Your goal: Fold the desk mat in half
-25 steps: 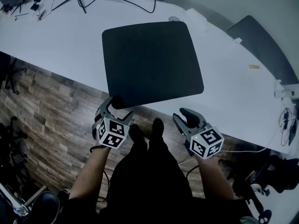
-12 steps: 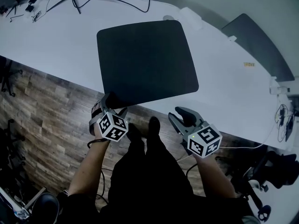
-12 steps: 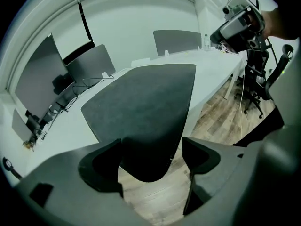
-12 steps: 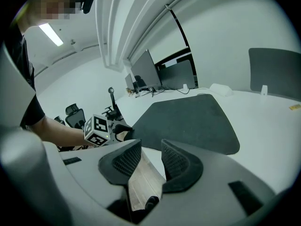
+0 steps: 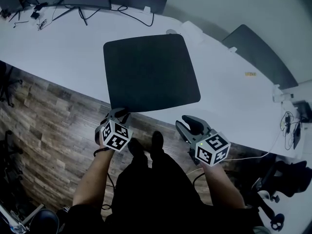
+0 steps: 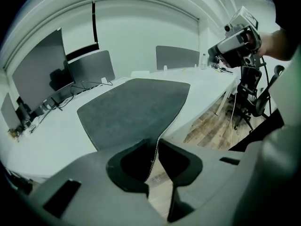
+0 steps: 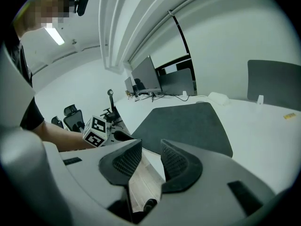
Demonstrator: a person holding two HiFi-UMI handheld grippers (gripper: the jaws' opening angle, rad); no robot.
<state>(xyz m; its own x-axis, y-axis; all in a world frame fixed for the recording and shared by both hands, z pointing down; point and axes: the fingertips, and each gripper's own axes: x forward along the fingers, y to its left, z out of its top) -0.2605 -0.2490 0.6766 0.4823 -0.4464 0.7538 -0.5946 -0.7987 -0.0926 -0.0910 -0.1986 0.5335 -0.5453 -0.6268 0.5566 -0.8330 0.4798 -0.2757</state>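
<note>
One overhanging desk mat [image 5: 151, 72] corner sits in just-closed left gripper [image 5: 118, 113] fingers [image 6: 128, 165]

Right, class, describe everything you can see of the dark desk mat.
The desk mat is a dark grey, matte, roughly square sheet with rounded corners and a stitched edge, looking like fabric or felt. It lies flat and unfolded on the white table, its near corner overhanging the table's edge. The left tongs have just closed on that corner.
</note>
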